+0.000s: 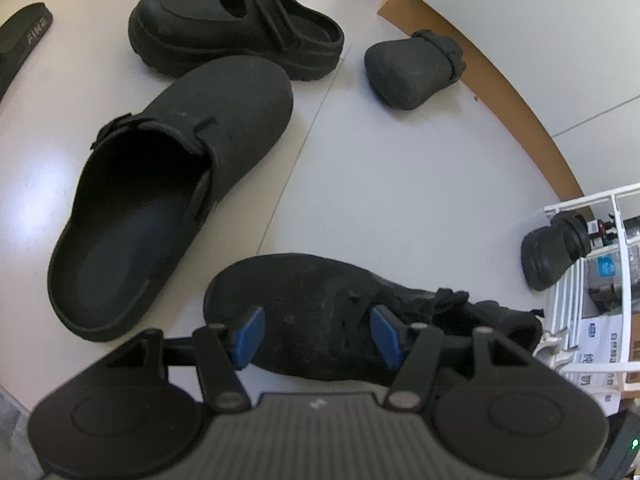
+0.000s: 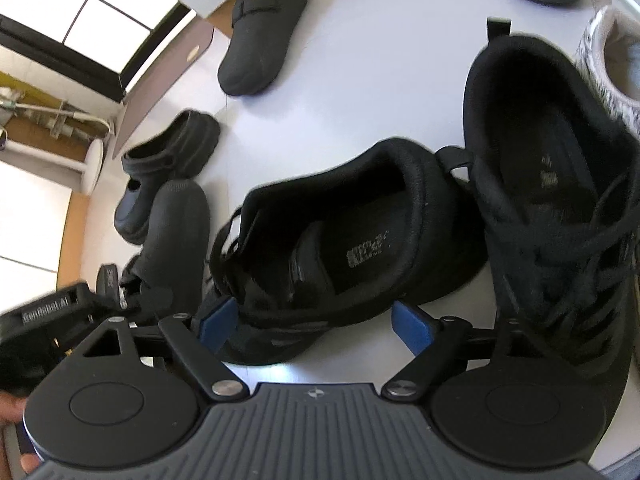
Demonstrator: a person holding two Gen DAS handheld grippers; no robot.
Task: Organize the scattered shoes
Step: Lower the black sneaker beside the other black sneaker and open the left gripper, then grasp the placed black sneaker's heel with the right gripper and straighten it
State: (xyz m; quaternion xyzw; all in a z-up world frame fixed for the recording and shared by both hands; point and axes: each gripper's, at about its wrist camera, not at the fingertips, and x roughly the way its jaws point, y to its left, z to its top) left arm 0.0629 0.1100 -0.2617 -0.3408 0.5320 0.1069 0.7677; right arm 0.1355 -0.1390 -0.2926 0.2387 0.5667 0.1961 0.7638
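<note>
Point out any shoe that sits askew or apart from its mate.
The black sneaker between the right gripper's open jaws lies crosswise to its mate, heel against it, not parallel. By the wall, one clog sits far from its mate, and the strapped shoe lies tipped on its side.

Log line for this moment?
left gripper: over black sneaker, grip unclear | right gripper: open, astride black sneaker | sorting: unfinished
</note>
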